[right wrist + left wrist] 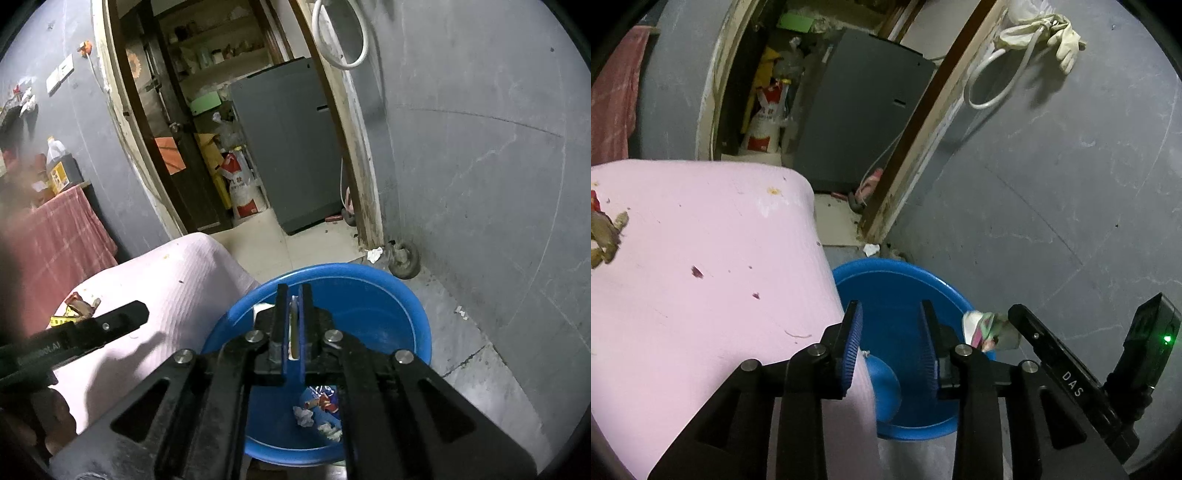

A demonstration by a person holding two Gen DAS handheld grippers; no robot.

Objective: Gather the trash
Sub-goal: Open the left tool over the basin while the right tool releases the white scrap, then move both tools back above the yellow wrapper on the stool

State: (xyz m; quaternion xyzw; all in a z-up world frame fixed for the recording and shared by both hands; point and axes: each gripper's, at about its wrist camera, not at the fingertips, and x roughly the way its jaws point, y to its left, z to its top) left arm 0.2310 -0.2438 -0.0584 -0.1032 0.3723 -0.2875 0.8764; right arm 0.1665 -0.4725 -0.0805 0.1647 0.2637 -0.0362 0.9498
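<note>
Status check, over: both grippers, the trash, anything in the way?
Left gripper open, empty, over round blue plastic basin. Right gripper nearly shut on crumpled wrapper. Scraps remain on pink cloth-covered table. Nothing blocking.

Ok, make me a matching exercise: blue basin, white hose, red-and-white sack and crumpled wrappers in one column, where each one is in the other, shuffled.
1 blue basin
2 white hose
3 red-and-white sack
4 crumpled wrappers

A inside the basin
B beside the grey cabinet
C standing beside the pink table
D hanging on the wall

Pairs: 1-C, 2-D, 3-B, 4-A
</note>
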